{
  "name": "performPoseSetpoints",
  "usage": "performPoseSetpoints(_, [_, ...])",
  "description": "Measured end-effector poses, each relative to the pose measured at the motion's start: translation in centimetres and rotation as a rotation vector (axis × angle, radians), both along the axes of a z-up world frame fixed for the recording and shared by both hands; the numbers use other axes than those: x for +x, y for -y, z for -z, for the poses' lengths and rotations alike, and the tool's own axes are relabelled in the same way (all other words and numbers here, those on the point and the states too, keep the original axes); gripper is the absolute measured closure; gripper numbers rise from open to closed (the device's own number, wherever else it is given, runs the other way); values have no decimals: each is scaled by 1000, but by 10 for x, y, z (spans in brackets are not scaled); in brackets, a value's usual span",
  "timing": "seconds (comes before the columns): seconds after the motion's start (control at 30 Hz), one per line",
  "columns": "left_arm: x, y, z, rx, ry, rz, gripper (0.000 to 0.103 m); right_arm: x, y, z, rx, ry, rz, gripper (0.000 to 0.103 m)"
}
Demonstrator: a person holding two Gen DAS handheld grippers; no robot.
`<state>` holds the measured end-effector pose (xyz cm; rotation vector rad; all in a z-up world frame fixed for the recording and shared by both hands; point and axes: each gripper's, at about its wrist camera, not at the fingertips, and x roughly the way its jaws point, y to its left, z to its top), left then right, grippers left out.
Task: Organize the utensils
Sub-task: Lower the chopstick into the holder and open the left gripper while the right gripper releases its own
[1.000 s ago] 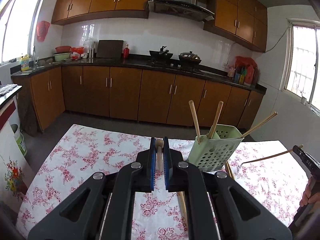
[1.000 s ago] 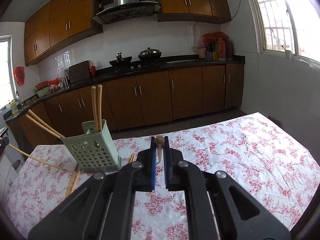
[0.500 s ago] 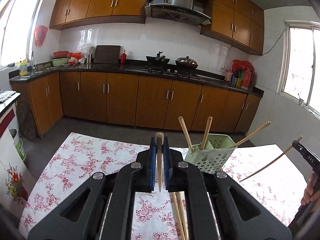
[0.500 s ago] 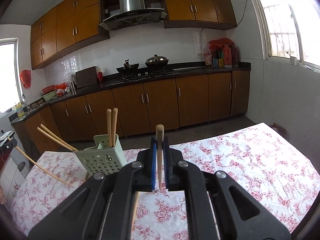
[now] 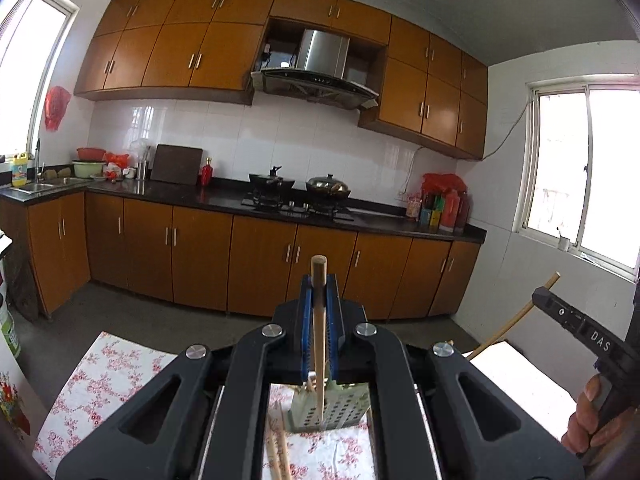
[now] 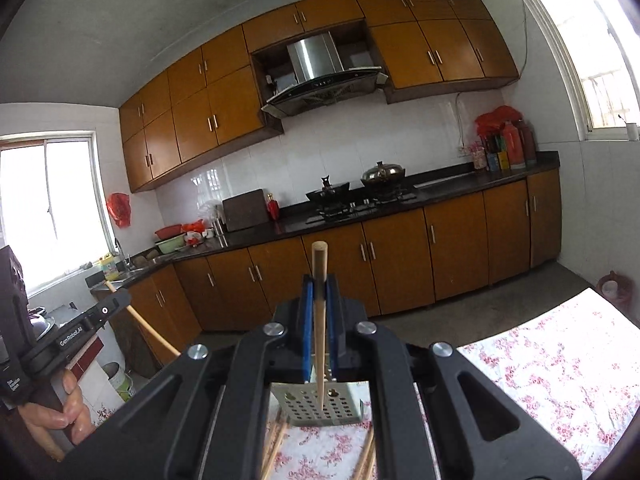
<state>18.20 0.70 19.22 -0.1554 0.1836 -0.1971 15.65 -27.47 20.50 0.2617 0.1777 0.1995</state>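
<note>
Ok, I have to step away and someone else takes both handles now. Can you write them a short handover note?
Left tongs: shut on a chopstick, held upright above the green holder.
Right tongs: shut on another chopstick, tip just above the holder.
Holder stands on the floral tablecloth.
Done: some chopsticks appear to be in the holder already.
Left: lower both held chopsticks in, then collect the loose chopsticks lying on the cloth beside the holder.
</note>
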Motion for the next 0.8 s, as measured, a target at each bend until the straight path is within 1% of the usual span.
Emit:
performPoseSetpoints(0.1, [14,10,-9,-16,33,-13,96,9,-4,-7,8,27,7,96])
performPoseSetpoints(0.23, [35,17,-3,-22,52,-54,96,32,-13,-4,-14,46,41,96])
performPoseSetpoints(0.33, [48,17,8,-39,29,-67,96,49,-18,3,-21,38,49,96])
performPoseSetpoints(0.53, [61,14,31,-55,-23,-76,96,83,-28,25,-23,-28,44,96])
performPoseSetpoints(0.73, [67,13,43,-41,-58,-60,96,97,-32,43,-33,-73,39,95])
performPoseSetpoints(0.8, [69,13,44,-40,-76,-51,96,99,-32,46,-45,-81,38,94])
